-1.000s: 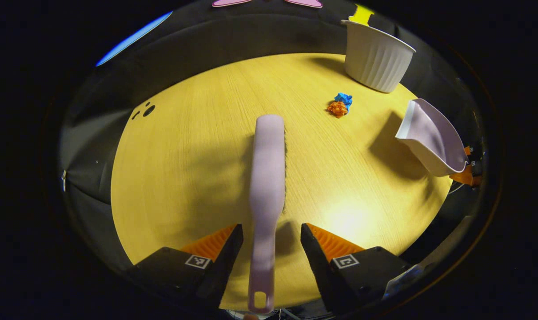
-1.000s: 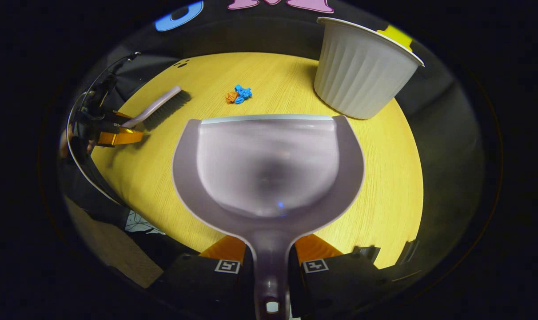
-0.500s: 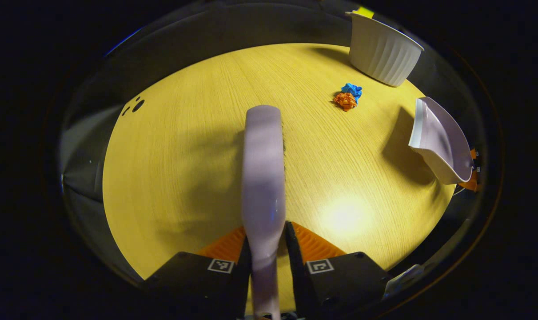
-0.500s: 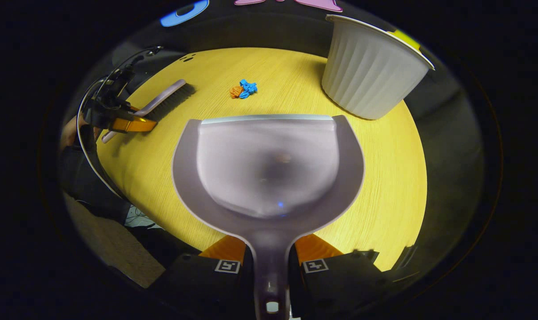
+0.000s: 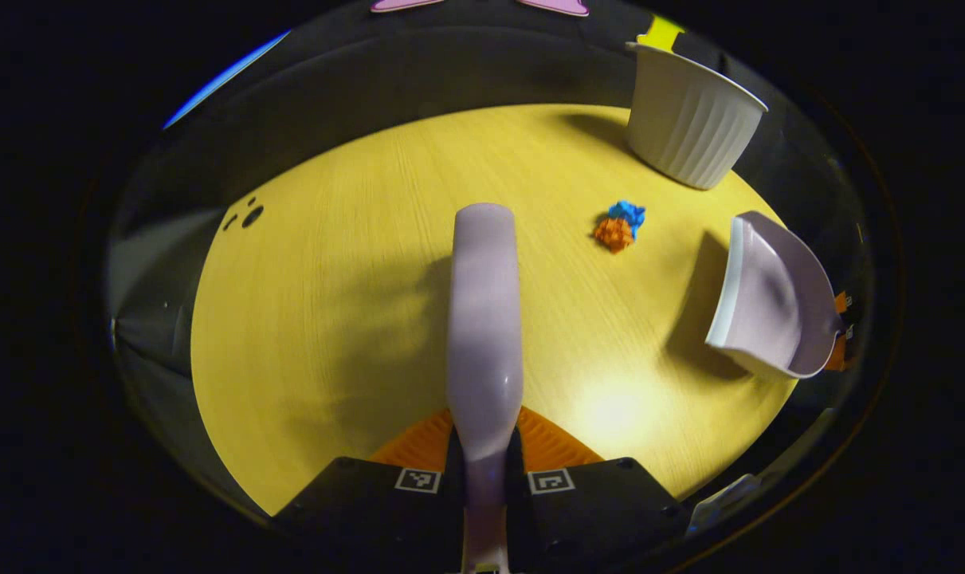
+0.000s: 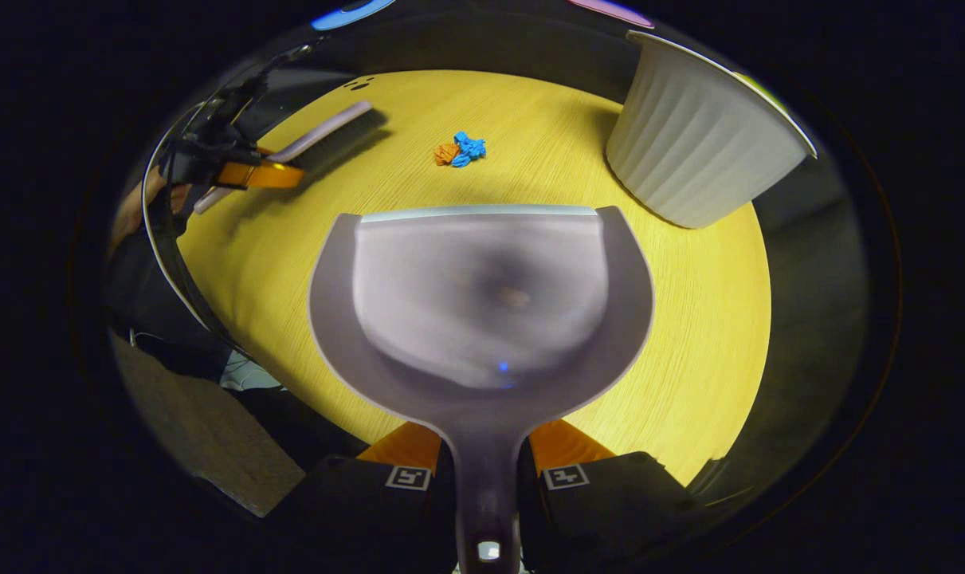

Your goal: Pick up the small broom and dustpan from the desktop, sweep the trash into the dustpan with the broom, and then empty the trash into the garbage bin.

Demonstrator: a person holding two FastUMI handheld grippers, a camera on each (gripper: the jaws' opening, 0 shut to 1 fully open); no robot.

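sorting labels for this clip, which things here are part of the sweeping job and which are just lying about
Part of the job:
- broom, clamped in the left gripper
- dustpan, clamped in the right gripper
- trash, crumpled blue and orange scraps on the table
- bin, white and ribbed, standing at the far edge

Just there:
- table
- dark holes in the tabletop

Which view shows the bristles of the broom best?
The right gripper view: there the broom is seen from the side, held by the left gripper, with its dark bristles toward the table. In the left gripper view the broom is seen along its back, so the bristles are hidden.
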